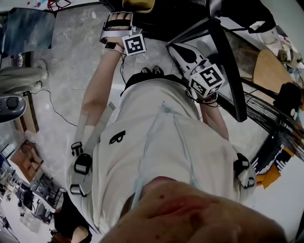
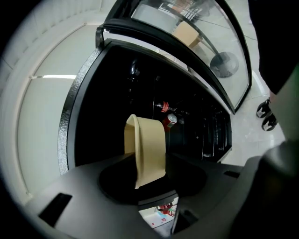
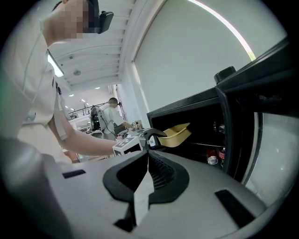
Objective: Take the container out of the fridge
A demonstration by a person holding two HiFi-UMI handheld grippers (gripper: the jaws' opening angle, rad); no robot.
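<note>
A tan plastic container [image 2: 145, 149] hangs edge-on between the jaws of my left gripper [image 2: 150, 176], which is shut on its rim. It is in front of the dark open fridge [image 2: 187, 135]. In the right gripper view the same container [image 3: 177, 135] juts from my left gripper [image 3: 150, 139] at the fridge's mouth. From the head view my left gripper [image 1: 124, 21] reaches forward with the container [image 1: 138, 5] at the top edge. My right gripper [image 3: 148, 155] is shut with nothing in it, beside the open glass door [image 3: 240, 135]; in the head view the right gripper [image 1: 186, 53] lies against the door frame [image 1: 227, 66].
Red cans [image 2: 168, 119] lie on a shelf deep in the fridge, and a can [image 3: 212, 159] shows low by the door. A cable [image 1: 52, 107] runs over the grey floor at left. Another person [image 3: 112, 114] stands far behind. Cardboard [image 1: 268, 71] lies right of the door.
</note>
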